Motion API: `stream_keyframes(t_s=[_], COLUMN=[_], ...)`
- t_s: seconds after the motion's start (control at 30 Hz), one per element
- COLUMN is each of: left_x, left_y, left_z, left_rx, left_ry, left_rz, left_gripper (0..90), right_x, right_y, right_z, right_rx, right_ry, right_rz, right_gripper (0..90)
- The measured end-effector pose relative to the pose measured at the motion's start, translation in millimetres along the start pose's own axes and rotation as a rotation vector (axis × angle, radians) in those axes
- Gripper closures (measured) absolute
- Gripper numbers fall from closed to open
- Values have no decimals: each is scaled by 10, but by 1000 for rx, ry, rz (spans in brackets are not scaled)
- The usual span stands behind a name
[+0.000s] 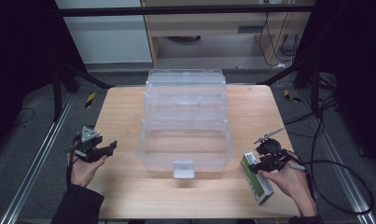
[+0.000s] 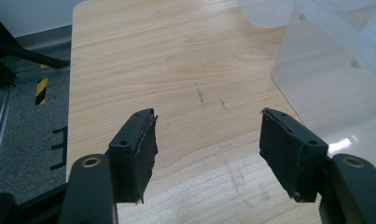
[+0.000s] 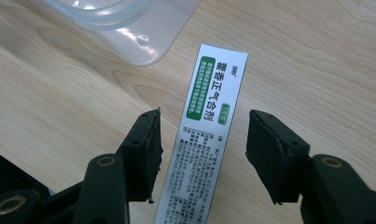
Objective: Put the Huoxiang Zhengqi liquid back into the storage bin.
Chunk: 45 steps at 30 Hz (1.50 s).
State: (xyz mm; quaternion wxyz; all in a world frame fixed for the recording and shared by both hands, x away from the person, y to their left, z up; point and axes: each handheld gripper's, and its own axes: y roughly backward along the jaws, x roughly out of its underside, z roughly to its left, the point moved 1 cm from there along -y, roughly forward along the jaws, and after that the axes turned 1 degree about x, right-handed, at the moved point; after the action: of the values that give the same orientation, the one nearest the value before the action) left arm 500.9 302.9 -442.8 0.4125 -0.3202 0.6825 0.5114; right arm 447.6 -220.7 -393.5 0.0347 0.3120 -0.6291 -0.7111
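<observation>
A long white box with green labelling lies flat on the wooden table near its right front corner. My right gripper hangs over it, jaws on either side of the box with a gap at each pad, open. A clear plastic tiered storage box stands open in the middle of the table, a white latch at its front. My left gripper rests at the left edge, open over bare wood, nothing between its pads.
The clear box's corner is to the right of my left gripper; its rounded base lies beyond the white box. Cables trail off the table's right side. A metal frame and grey floor surround the table.
</observation>
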Motion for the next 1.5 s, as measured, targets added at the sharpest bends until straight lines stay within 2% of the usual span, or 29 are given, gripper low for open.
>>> stream_keyframes(t_s=[0.3, 0.5, 0.63, 0.73, 0.9, 1.13, 1.5], left_x=[10, 26, 28, 33, 35, 37, 42], left_y=[-4, -23, -22, -24, -28, -30, -33], left_z=[2, -12, -9, -8, -15, -10, -9], left_rx=[0, 4, 3, 4, 5, 4, 5], left_ry=[-8, -9, -10, -14, -16, -15, -15], left_rz=[13, 21, 23, 28, 30, 32, 36], left_gripper=[354, 354, 353, 353, 353, 354, 353], right_x=[52, 60, 63, 71, 70, 50, 29], right_y=[-10, -42, -71, -95, -101, -91, -108], right_z=[1, 0, 4, -5, -7, -26, -30], right_rx=[-10, -18, -21, -25, -32, -7, -9], right_ry=[-5, 9, -1, 10, 1, 20, 54], right_rz=[37, 61, 84, 93, 100, 112, 144], right_gripper=[485, 496, 516, 535, 553, 623, 616])
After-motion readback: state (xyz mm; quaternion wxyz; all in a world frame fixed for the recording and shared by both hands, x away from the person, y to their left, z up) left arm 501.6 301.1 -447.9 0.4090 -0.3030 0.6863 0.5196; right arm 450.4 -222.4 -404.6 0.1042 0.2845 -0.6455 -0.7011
